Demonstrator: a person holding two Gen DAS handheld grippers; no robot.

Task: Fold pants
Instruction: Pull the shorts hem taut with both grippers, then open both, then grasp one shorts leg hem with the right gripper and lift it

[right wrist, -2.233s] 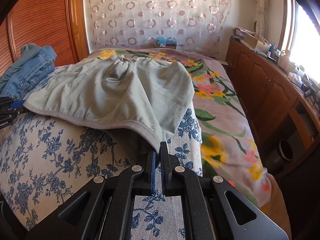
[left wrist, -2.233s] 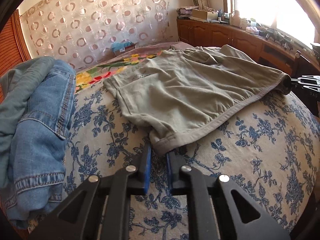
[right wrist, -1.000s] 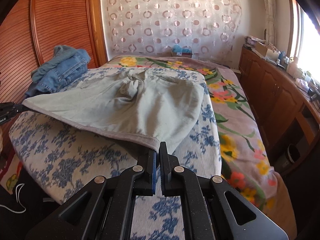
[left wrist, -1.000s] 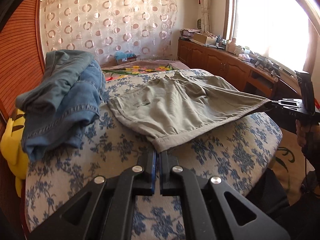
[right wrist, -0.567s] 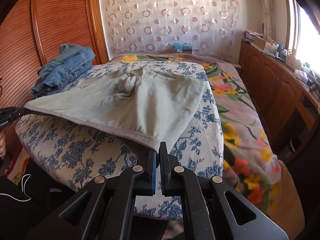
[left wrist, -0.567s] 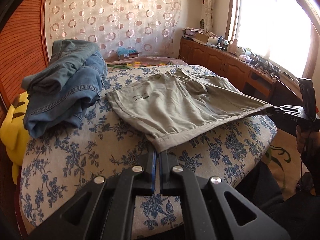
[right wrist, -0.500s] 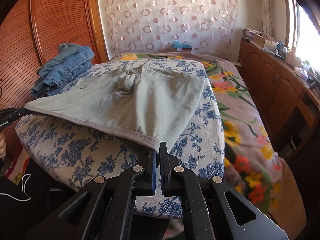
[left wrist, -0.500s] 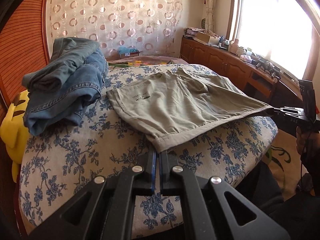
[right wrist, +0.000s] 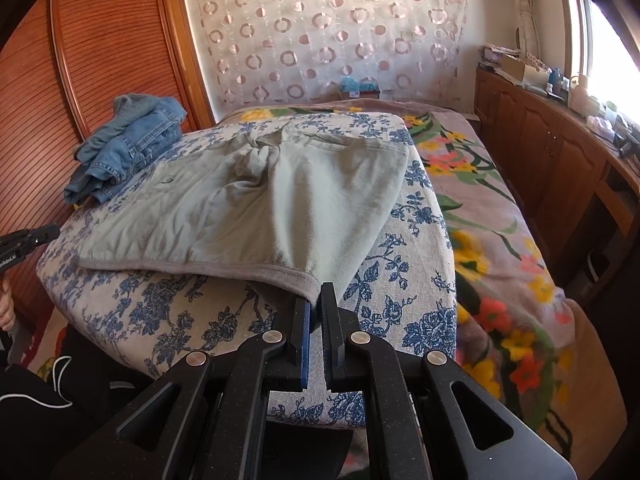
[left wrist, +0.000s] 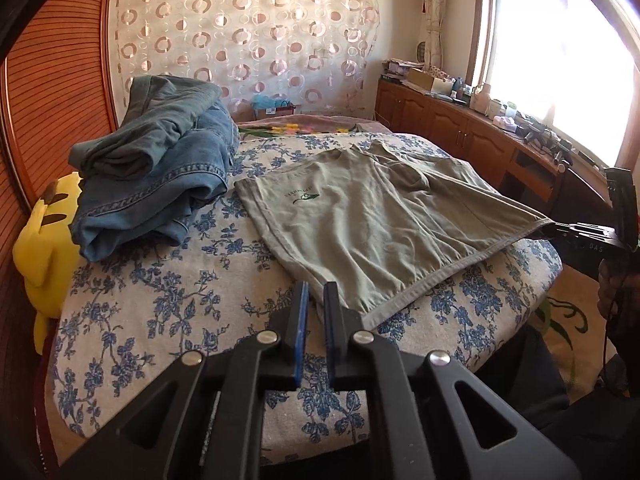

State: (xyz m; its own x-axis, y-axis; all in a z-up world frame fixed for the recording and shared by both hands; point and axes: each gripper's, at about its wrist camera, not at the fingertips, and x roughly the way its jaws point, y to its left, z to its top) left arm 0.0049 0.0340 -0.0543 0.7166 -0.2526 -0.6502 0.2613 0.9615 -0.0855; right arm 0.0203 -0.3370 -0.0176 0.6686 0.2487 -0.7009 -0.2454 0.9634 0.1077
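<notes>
Olive-green pants (left wrist: pixel 380 220) (right wrist: pixel 300 192) lie spread flat on the blue-flowered bed cover (left wrist: pixel 180 300), hem toward me. My left gripper (left wrist: pixel 315 286) hovers just off the hem's left corner. Its jaws are opening, with a clear gap and no cloth between the pads. In the right wrist view the left gripper (right wrist: pixel 44 234) sits apart from that corner. My right gripper (right wrist: pixel 316 292) still has the other hem corner between its fingertips, lifted slightly off the bed. Its jaws are starting to open. From the left wrist view the right gripper (left wrist: pixel 560 229) touches that corner.
A heap of blue jeans (left wrist: pixel 160 176) (right wrist: pixel 128 148) sits at the bed's far left, with a yellow plush toy (left wrist: pixel 44 240) beside it. A slatted wooden wardrobe (right wrist: pixel 112 60) stands left and cluttered wooden cabinets (right wrist: pixel 540 140) run along the right. A person's hand (left wrist: pixel 612 284) grips the right tool.
Both grippers drew back toward the bed's near edge, pulling the pants flat. The left jaws have parted and the hem corner has dropped out onto the bed. The right still has its corner.
</notes>
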